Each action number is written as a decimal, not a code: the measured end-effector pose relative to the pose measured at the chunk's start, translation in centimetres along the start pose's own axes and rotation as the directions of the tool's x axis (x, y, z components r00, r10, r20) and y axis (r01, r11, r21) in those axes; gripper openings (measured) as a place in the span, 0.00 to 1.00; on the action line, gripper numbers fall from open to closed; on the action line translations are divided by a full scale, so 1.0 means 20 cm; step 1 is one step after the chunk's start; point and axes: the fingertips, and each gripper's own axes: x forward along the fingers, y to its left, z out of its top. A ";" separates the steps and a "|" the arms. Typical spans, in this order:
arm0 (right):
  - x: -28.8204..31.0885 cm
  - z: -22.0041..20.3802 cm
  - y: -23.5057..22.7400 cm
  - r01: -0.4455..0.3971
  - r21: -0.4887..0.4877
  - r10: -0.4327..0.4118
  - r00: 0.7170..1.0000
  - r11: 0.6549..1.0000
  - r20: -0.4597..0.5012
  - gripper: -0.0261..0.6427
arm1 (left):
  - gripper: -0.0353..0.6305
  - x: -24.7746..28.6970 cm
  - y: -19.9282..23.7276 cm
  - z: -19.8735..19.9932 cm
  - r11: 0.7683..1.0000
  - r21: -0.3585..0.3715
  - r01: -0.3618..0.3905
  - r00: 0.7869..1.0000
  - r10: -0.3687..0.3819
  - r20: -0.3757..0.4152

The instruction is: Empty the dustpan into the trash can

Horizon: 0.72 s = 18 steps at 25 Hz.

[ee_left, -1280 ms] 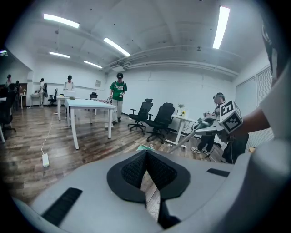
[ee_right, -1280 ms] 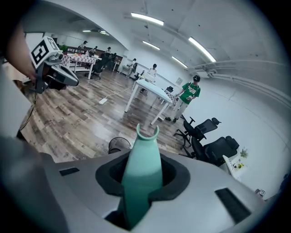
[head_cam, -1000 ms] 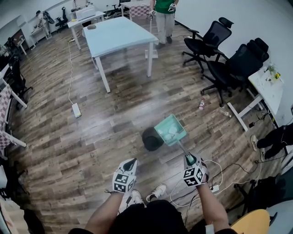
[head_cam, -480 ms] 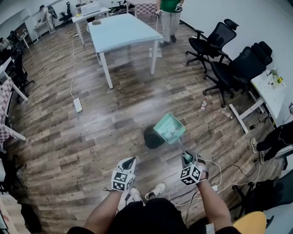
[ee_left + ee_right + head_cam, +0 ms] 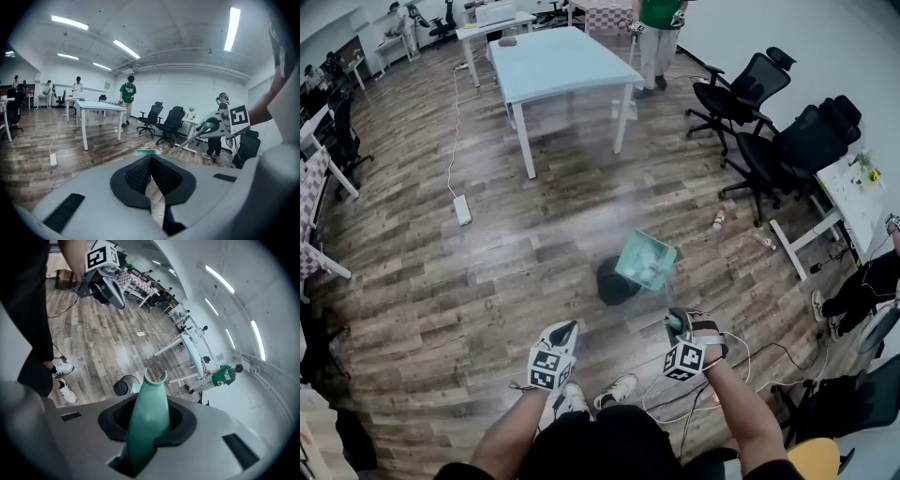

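Dustpan [image 5: 645,261]: one, pale green, tilted in the air over the right rim of the single round black trash can [image 5: 607,286], which stands on the wood-plank floor [image 5: 487,281]. Two grippers show. The right gripper [image 5: 677,326] is clamped on the dustpan's long handle, which fills the gap between its jaws. The left gripper [image 5: 564,332] holds nothing, its jaws meeting at the tips, and it hangs apart from the can on its left.

The room is a large office. One pale blue table [image 5: 562,56] stands beyond the can, with one person in a green shirt [image 5: 656,23] at its far end. Black office chairs [image 5: 797,141] crowd the right side, overlapping too much to count. One white power strip [image 5: 462,209] lies on the floor at left.
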 end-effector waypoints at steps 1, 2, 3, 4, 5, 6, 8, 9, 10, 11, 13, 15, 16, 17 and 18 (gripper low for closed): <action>0.00 0.01 0.02 -0.009 -0.044 0.010 1.000 0.999 0.003 0.19 | 0.07 0.00 0.00 0.00 1.000 0.000 -0.002 1.000 0.002 0.001; 0.00 0.03 0.04 -0.020 -0.089 0.021 1.000 0.996 0.007 0.19 | 0.07 -0.01 0.01 -0.01 1.000 -0.001 -0.004 1.000 0.004 0.002; 0.00 0.04 0.06 -0.031 -0.135 0.032 0.999 0.990 0.010 0.19 | 0.07 -0.02 0.01 -0.01 1.000 -0.003 -0.006 1.000 0.006 0.004; 0.00 0.06 0.08 -0.041 -0.181 0.044 0.999 0.983 0.013 0.19 | 0.07 -0.02 0.02 -0.01 1.000 -0.004 -0.008 1.000 0.008 0.005; 0.00 0.08 0.10 -0.049 -0.226 0.054 0.998 0.973 0.015 0.19 | 0.07 -0.03 0.02 -0.01 1.000 -0.005 -0.010 1.000 0.010 0.006; 0.00 0.09 0.11 -0.058 -0.267 0.065 0.998 0.962 0.016 0.19 | 0.07 -0.03 0.03 -0.01 1.000 -0.005 -0.010 1.000 0.010 0.007; 0.01 0.10 0.13 -0.075 -0.341 0.083 0.997 0.937 0.008 0.20 | 0.07 -0.04 0.03 -0.01 1.000 -0.007 -0.010 1.000 0.010 0.007; 0.01 0.11 0.13 -0.082 -0.375 0.090 0.996 0.923 0.003 0.20 | 0.07 -0.04 0.03 -0.01 1.000 -0.008 -0.009 1.000 0.009 0.006; 0.02 0.11 0.14 -0.089 -0.403 0.097 0.995 0.911 -0.001 0.20 | 0.07 -0.05 0.03 -0.01 1.000 -0.009 -0.010 1.000 0.010 0.006; 0.02 0.12 0.14 -0.095 -0.425 0.104 0.995 0.900 -0.004 0.20 | 0.07 -0.05 0.03 -0.01 1.000 -0.010 -0.010 1.000 0.010 0.006; 0.03 0.14 0.17 -0.104 -0.459 0.114 0.993 0.882 -0.006 0.20 | 0.07 -0.06 0.03 -0.02 1.000 -0.011 -0.011 1.000 0.011 0.009; 0.04 0.16 0.20 -0.114 -0.493 0.124 0.992 0.862 -0.013 0.20 | 0.07 -0.07 0.03 -0.03 1.000 -0.012 -0.010 1.000 0.010 0.013; 0.04 0.17 0.21 -0.120 -0.511 0.129 0.991 0.851 -0.019 0.19 | 0.07 -0.07 0.03 -0.03 1.000 -0.012 -0.009 1.000 0.009 0.016; 0.05 0.18 0.22 -0.126 -0.528 0.134 0.991 0.840 -0.024 0.19 | 0.07 -0.07 0.03 -0.03 1.000 -0.012 -0.010 1.000 0.011 0.017; 0.05 0.18 0.23 -0.131 -0.542 0.137 0.990 0.830 -0.029 0.19 | 0.07 -0.08 0.03 -0.03 1.000 -0.012 -0.013 1.000 0.013 0.018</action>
